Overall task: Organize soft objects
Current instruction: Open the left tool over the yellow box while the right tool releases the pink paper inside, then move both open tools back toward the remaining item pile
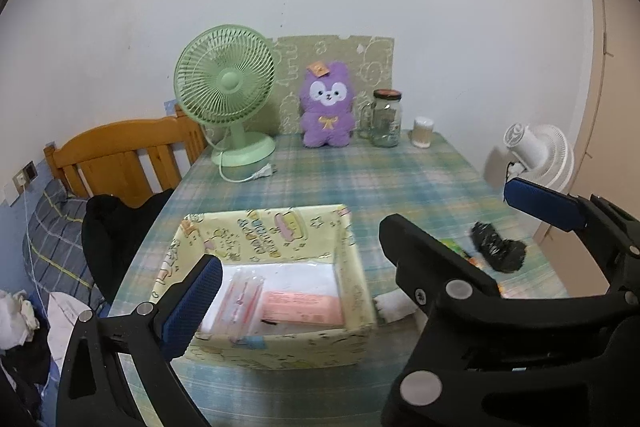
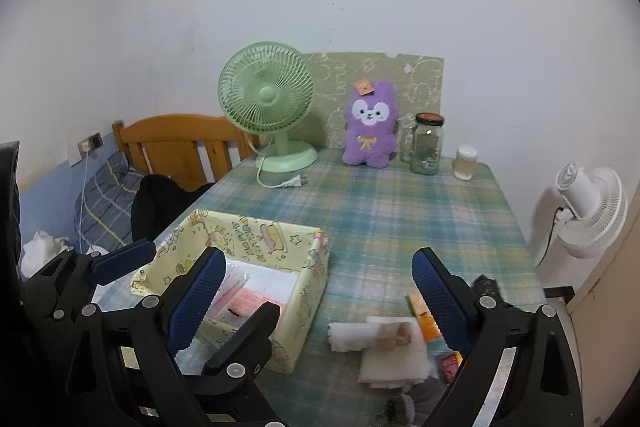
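A pile of folded white cloths [image 2: 390, 351] lies on the plaid-covered counter [image 2: 400, 211] just right of the pale yellow cartoon-printed fabric box [image 2: 308, 291], with a small white rolled cloth [image 2: 346, 335] on its left edge. An orange flat packet [image 2: 424, 315] lies touching the pile's right side, and a fuzzy black soft item [image 1: 498, 245] sits farther right near the counter's edge. Inside the box lie a pink flat packet [image 1: 300, 309] and a clear wrapped pink item [image 1: 240, 297] on a white lining.

The right hand-held gripper [image 2: 320, 303] hovers above the near side of the counter with its blue-padded fingers spread wide and nothing between them, the box's right wall and the cloths showing in the gap. The left hand-held gripper [image 1: 300, 251] is likewise spread wide and empty, its fingers framing the box.

At the far edge of the counter stand a mint green desk fan [image 2: 268, 103], a purple plush bunny [image 2: 370, 125] leaning against a patterned olive board [image 2: 420, 83], a glass jar with a dark lid [image 2: 428, 143] and a small clear tub of cotton swabs [image 2: 465, 163]. A white fan [image 2: 588, 211] stands right of the counter; a wooden bed headboard [image 2: 180, 143] lies to its left.
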`<move>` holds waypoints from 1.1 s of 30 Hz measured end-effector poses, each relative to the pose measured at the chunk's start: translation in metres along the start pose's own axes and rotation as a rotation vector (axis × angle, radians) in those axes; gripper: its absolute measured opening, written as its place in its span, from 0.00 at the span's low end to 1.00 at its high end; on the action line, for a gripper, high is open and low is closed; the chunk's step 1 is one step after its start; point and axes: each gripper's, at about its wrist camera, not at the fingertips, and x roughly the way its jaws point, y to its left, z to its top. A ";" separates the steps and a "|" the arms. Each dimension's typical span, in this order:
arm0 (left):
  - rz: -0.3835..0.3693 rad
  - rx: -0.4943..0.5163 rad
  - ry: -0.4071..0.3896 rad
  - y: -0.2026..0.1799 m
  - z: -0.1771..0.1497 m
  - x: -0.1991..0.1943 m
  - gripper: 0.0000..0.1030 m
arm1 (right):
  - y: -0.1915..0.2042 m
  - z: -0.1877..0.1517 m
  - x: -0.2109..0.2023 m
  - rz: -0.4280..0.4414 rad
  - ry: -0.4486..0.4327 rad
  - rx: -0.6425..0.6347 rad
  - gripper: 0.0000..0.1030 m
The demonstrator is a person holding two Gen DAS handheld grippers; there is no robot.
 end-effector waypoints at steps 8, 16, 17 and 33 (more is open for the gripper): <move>-0.012 0.021 -0.035 -0.026 0.007 -0.013 1.00 | -0.021 0.001 -0.024 -0.025 -0.037 0.018 0.93; -0.053 0.013 -0.022 -0.050 0.007 -0.014 1.00 | -0.046 -0.002 -0.037 -0.053 -0.048 0.048 0.93; -0.055 0.010 -0.027 -0.053 0.007 -0.014 1.00 | -0.049 -0.003 -0.038 -0.055 -0.049 0.048 0.93; -0.047 0.016 -0.018 -0.088 -0.008 0.009 1.00 | -0.087 -0.030 -0.033 -0.126 -0.043 0.064 0.93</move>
